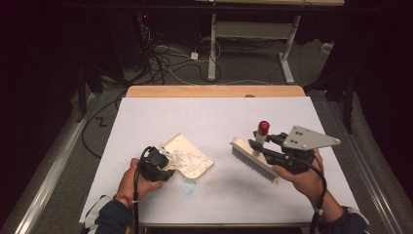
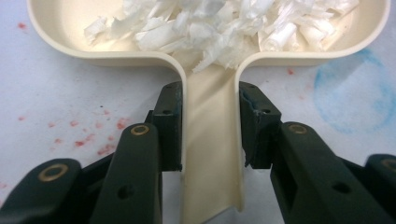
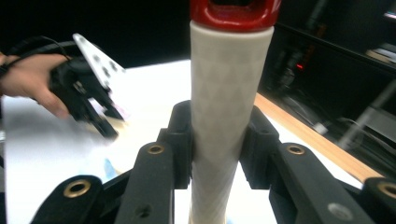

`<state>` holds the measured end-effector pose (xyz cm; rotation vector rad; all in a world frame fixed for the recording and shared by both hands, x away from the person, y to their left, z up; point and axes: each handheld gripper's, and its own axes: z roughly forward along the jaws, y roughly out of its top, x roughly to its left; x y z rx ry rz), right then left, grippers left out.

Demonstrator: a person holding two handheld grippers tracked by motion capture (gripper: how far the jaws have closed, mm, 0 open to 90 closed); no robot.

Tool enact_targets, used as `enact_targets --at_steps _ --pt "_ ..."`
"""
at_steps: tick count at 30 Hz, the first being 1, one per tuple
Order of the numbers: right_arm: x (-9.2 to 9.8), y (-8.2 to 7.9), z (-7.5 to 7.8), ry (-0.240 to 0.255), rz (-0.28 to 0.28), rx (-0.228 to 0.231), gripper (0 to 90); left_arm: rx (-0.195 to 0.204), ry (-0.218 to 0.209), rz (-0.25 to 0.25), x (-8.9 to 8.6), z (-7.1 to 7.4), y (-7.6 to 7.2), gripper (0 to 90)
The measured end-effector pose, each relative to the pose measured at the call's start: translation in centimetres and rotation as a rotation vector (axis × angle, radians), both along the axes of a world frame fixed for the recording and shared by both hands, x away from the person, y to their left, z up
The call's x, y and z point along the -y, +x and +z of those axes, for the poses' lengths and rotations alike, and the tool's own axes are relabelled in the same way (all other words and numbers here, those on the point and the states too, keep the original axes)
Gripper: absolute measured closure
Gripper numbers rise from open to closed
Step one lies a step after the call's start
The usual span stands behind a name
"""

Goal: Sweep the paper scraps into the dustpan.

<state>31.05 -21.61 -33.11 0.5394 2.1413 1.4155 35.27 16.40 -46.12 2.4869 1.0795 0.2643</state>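
A cream dustpan lies left of centre on the white table cover, holding a heap of white paper shreds. My left gripper is shut on its handle. In the left gripper view the two pads of that gripper press the sides of the cream handle, with the shreds piled in the pan ahead. My right gripper is shut on a brush, lifted at the right with its bristles tilted down. The brush's white, red-capped handle stands upright between the pads of the right gripper.
A blue smudge marks the cover just beside the pan, also the smudge at the right of the handle. Red specks dot the sheet. A wooden table edge runs along the far side, with desk legs and cables beyond.
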Motion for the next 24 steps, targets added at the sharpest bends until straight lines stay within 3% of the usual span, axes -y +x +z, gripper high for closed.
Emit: enact_targets --at_steps 3,7,13,17,21,24 --pt "2.6 -0.3 -0.2 -0.013 -0.049 -0.015 69.4 -0.002 -0.030 0.028 -0.4 -0.2 0.1 60.3" --pt "5.9 -0.8 -0.8 -0.025 -0.115 -0.044 69.4 0.003 -0.024 0.050 -0.8 -0.1 0.0 62.2" --pt "9.5 -1.3 -1.4 -0.011 -0.155 -0.091 69.5 0.008 -0.029 0.097 -1.8 -0.1 0.0 62.9" --pt "10.7 -1.4 -1.2 0.008 -0.140 -0.123 69.4 0.013 -0.046 0.152 -2.8 -0.3 0.0 62.8" --pt "10.8 -1.5 -0.9 0.026 -0.077 -0.160 69.4 0.025 -0.064 0.231 -4.3 -0.4 0.2 62.8" --pt "10.4 -1.3 -1.0 0.004 -0.029 -0.202 69.4 0.047 -0.070 0.304 -5.3 -0.5 0.5 62.8"
